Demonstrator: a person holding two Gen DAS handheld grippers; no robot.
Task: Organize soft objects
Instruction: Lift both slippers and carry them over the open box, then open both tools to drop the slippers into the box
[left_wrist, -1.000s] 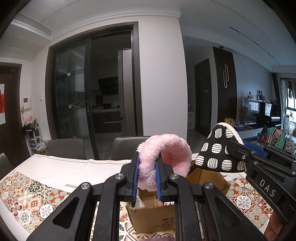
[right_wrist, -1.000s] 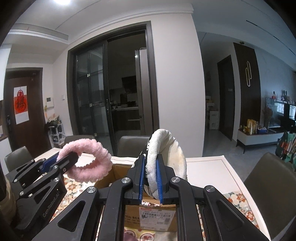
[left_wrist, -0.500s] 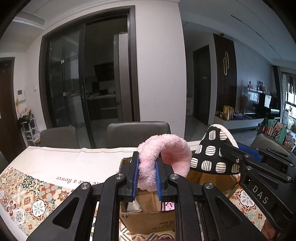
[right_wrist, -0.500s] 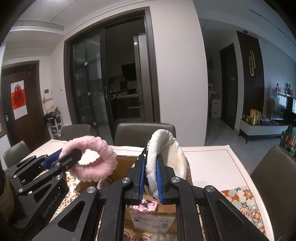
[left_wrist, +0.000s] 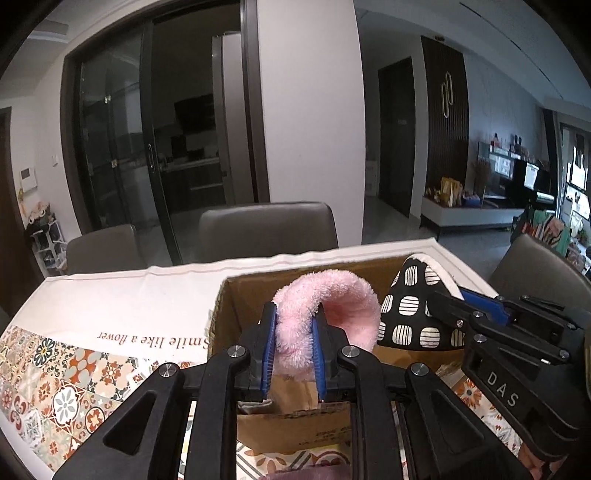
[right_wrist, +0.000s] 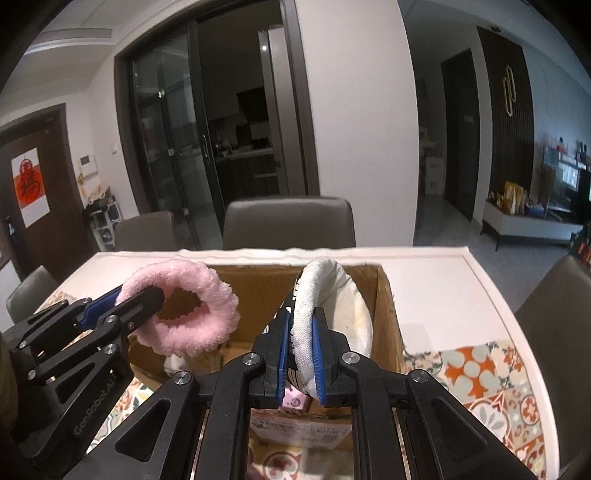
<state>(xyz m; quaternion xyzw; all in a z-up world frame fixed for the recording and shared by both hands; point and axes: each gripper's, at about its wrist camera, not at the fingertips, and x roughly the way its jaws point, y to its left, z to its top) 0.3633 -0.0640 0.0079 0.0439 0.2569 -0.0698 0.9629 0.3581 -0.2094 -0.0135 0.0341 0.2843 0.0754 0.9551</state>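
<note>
My left gripper (left_wrist: 293, 332) is shut on a fluffy pink ring (left_wrist: 332, 299), which also shows in the right wrist view (right_wrist: 184, 306), and holds it over an open cardboard box (left_wrist: 295, 413). My right gripper (right_wrist: 300, 336) is shut on a soft pad, cream on one side (right_wrist: 332, 302) and black with white patterned spots on the other (left_wrist: 413, 310). It holds the pad over the same box (right_wrist: 388, 314), to the right of the ring. The left gripper also shows in the right wrist view (right_wrist: 136, 299), the right gripper in the left wrist view (left_wrist: 454, 306).
The box stands on a table with a white and patterned-tile cloth (left_wrist: 74, 369). Some soft items lie inside the box (right_wrist: 291, 398). Grey chairs (right_wrist: 288, 221) stand along the far side and one at the right (right_wrist: 554, 314).
Both grippers have tilted down and moved toward the box, so its open top now lies right under the ring and the pad. Both grips are unchanged.
</note>
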